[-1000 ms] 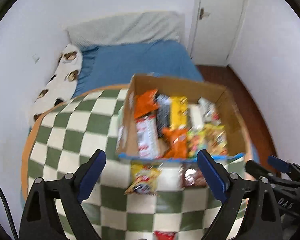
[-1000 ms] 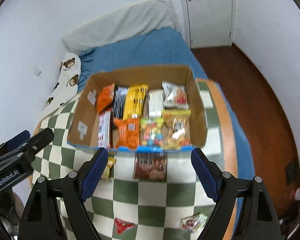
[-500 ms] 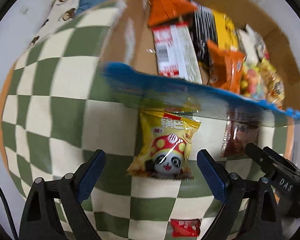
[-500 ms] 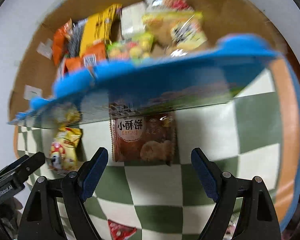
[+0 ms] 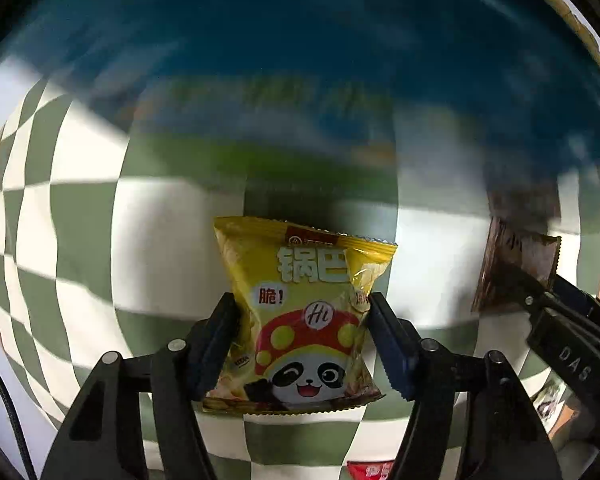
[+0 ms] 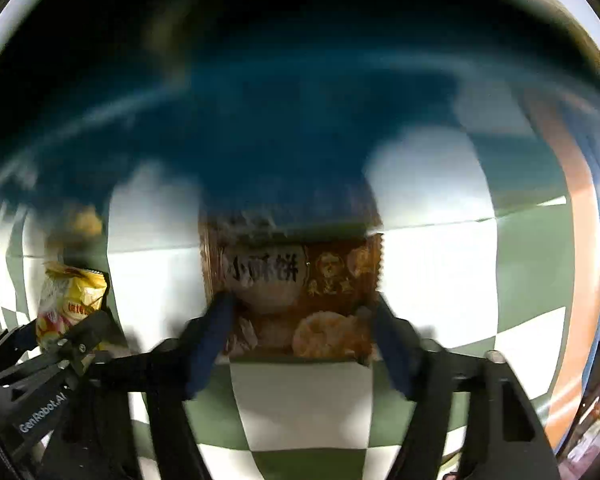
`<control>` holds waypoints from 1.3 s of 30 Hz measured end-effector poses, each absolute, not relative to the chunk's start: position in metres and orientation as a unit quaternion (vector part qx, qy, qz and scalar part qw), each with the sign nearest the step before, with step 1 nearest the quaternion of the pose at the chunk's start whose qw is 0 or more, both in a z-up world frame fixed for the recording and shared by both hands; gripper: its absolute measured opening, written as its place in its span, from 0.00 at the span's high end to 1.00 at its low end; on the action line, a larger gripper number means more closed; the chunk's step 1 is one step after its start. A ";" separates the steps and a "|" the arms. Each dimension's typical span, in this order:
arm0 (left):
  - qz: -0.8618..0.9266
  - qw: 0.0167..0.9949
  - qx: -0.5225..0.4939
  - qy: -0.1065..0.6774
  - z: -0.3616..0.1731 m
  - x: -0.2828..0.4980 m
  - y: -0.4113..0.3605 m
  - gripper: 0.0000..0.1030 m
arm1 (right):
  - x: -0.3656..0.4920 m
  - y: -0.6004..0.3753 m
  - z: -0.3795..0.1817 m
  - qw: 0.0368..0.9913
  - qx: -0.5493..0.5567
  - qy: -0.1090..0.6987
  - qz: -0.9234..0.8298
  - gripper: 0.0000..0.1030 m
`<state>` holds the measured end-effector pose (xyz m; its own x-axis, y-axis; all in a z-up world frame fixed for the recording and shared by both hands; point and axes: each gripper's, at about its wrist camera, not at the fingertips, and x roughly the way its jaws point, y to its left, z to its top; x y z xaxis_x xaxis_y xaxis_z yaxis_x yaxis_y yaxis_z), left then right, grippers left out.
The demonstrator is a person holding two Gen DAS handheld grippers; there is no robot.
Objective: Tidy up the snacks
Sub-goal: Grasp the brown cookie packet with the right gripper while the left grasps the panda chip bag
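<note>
A: Yellow foil pkt, the panda snack bag (image 5: 304, 320), lies flat on the green-and-white check cloth (image 5: 160, 220), centre-low in the left wrist view. Blue blur across the top is prob the box edge (image 5: 300, 60), too smeared to be sure.

B: Why's it out there and not in the box?

A: My guess: it's a stray, lying just in front of the box w/ the others, so it's next to go in. Flat on its back suits a straight-down pinch across its width.

B: Left gripper (image 5: 302, 344)?

A: Jaws closing, bag between them. Both blue pads sit right at the bag's side edges; foil looks slightly pinched, so I'd call it gripped, though not yet lifted.

B: And the right one?

A: Same story. Right gripper (image 6: 300, 344) is over the brown biscuit pkt (image 6: 296, 300), mid-frame in the right wrist view, top edge tucked under the blue blur. Jaws closing, pkt between them. Pads are blurred; they seem to meet its lower corners, but can't tell if they press yet.

B: Each visible from the other cam?

A: Yes. The brown pkt shows at the right edge of the left view, the yellow bag at lower left of the right view. A red pkt (image 5: 370, 470) peeks in at the bottom of the left view, loose.
</note>
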<state>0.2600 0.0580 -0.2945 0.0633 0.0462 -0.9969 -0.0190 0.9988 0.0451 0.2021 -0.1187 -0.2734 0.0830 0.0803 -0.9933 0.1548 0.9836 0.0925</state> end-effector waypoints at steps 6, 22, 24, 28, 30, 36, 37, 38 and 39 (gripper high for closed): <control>0.026 0.710 -0.015 0.704 -0.304 0.208 0.062 0.39 | 0.159 -0.127 -0.273 0.713 0.076 0.697 -0.004 0.47; 0.018 0.703 -0.034 0.711 -0.310 0.188 0.054 0.38 | 0.179 -0.099 -0.256 0.730 -0.117 0.659 0.135 0.18; 0.020 0.700 -0.033 0.713 -0.312 0.190 0.056 0.37 | 0.181 -0.088 -0.270 0.710 -0.172 0.667 0.146 0.20; 0.019 0.698 -0.042 0.715 -0.317 0.191 0.056 0.34 | 0.183 -0.097 -0.285 0.690 -0.117 0.704 0.122 0.32; 0.017 0.697 -0.050 0.715 -0.321 0.195 0.057 0.31 | 0.179 -0.105 -0.285 0.677 -0.026 0.726 0.116 0.31; 0.018 0.702 -0.058 0.709 -0.320 0.207 0.080 0.31 | 0.173 -0.114 -0.279 0.685 0.041 0.723 0.080 0.21; 0.019 0.706 -0.058 0.706 -0.318 0.205 0.080 0.31 | 0.175 -0.113 -0.281 0.686 0.036 0.723 0.072 0.21; 0.020 0.708 -0.056 0.704 -0.317 0.202 0.081 0.34 | 0.183 -0.108 -0.284 0.687 0.034 0.723 0.066 0.21; 0.024 0.711 -0.051 0.701 -0.316 0.200 0.081 0.37 | 0.184 -0.105 -0.288 0.689 0.035 0.721 0.061 0.22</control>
